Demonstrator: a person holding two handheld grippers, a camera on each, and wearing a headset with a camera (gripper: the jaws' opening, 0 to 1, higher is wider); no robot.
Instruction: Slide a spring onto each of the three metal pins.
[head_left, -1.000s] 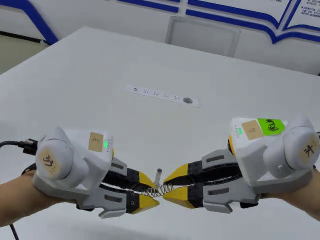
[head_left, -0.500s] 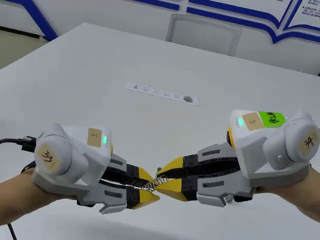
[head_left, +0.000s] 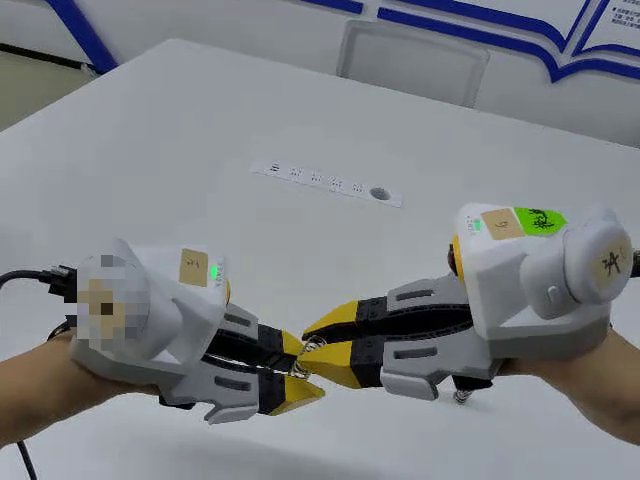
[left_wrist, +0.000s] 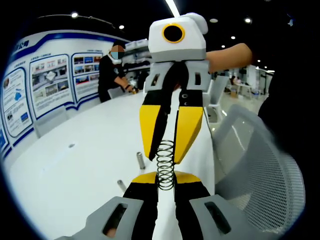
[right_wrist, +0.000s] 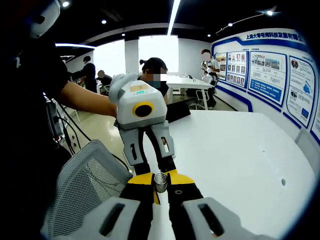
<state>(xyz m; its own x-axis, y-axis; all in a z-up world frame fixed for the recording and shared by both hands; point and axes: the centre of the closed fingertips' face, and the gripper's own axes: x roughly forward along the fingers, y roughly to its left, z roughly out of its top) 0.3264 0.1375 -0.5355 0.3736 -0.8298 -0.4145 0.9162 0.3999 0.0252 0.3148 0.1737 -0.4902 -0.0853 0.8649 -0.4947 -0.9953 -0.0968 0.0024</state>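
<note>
A coiled wire spring bridges both tools — left tool and right tool each clenched on an end — beside two upright metal pins near the edge of the smooth white table.

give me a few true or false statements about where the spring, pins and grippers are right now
1. The left gripper and the right gripper meet tip to tip, each closed on an end of one spring. True.
2. The spring is already seated on a pin. False: it is held above the table between the grippers, and the two pins in the left gripper view stand bare.
3. A white power strip lies on the table beyond the grippers. True.
4. The right gripper hangs wide open, away from the spring. False: its jaws are closed on the spring's end.
</note>
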